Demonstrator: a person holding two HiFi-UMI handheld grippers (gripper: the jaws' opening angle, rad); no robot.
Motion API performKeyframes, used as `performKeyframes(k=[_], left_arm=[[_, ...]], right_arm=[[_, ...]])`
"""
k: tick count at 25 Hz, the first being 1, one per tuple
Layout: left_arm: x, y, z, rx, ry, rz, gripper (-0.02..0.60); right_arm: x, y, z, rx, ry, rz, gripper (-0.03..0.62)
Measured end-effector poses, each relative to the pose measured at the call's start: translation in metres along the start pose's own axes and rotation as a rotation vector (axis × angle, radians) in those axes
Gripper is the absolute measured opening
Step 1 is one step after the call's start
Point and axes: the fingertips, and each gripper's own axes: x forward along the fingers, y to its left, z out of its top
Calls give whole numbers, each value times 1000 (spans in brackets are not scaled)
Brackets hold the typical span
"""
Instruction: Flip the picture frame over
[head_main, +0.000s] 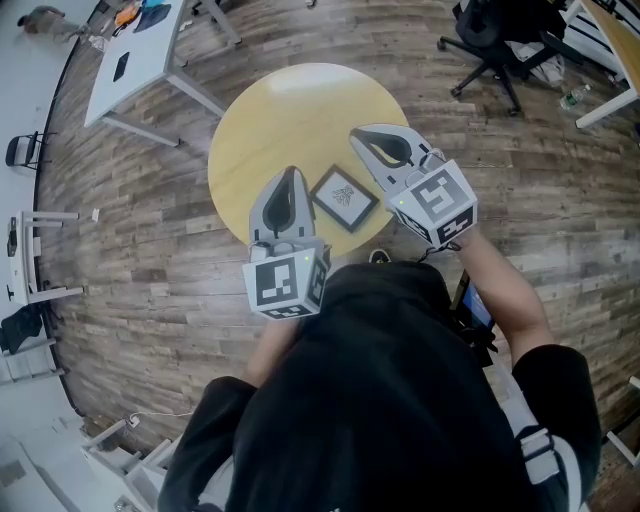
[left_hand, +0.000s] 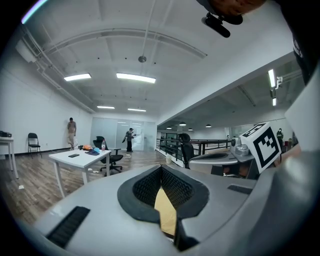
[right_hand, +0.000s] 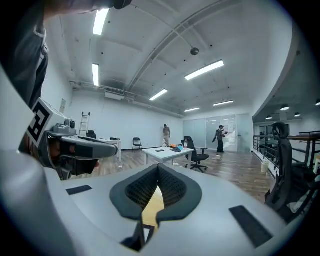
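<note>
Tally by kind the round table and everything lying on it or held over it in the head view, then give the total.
Round yellow table: 1
Picture frame: 1
Grippers: 2 (left gripper, right gripper)
Total: 4

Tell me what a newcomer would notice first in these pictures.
A round yellow table stands out against the wood floor, with a small dark picture frame lying picture-side up near the person's edge. The left gripper and right gripper hang on either side of the frame, jaws together, holding nothing.
</note>
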Motion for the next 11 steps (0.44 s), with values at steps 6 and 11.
performKeyframes(k=[6,11], left_arm=[[-2,6,3,-10,4,2,23],[-2,2,2,-11,1,-10,23]], right_arm=[[5,2,4,-4,1,2,18],[0,5,1,-6,5,3,18]])
